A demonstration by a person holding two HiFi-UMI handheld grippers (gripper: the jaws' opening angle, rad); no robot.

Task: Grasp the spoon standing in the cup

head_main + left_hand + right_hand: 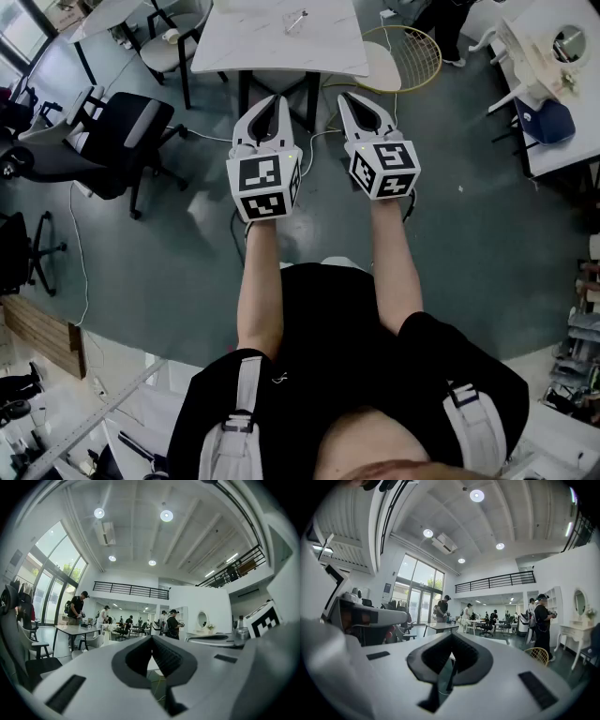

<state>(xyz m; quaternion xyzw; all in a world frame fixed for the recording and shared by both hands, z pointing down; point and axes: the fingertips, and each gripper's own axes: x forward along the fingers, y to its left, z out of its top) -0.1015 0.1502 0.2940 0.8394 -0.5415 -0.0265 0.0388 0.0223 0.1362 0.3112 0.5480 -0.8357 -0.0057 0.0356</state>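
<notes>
Grey floor (487, 234) fills most of the head view, and both tools are held level above it, side by side and a little apart, on bare forearms reaching out from a black shirt. The left gripper (272, 101) has its jaws brought together, the tips meeting, with nothing between them; its own view shows the same, the dark pads closing to a point (152, 639) on empty air. The right gripper (349, 98) is likewise fully closed and holds nothing (its view shows the pads meeting (451, 637), with only floor and a cable seen through the gap below).

Beyond the jaw tips, at the far side, stands a white table (244, 47). On its top, towards the far edge, lies a small clear object (295, 21); it is too small to tell whether this is the cup, and no spoon can be made out. It is well apart from both tools.

To the left of the table stands a black office chair (122, 131). To the right, just beside the table, is a yellow wire chair (412, 58). A white cable (80, 253) trails across the floor on the left.
</notes>
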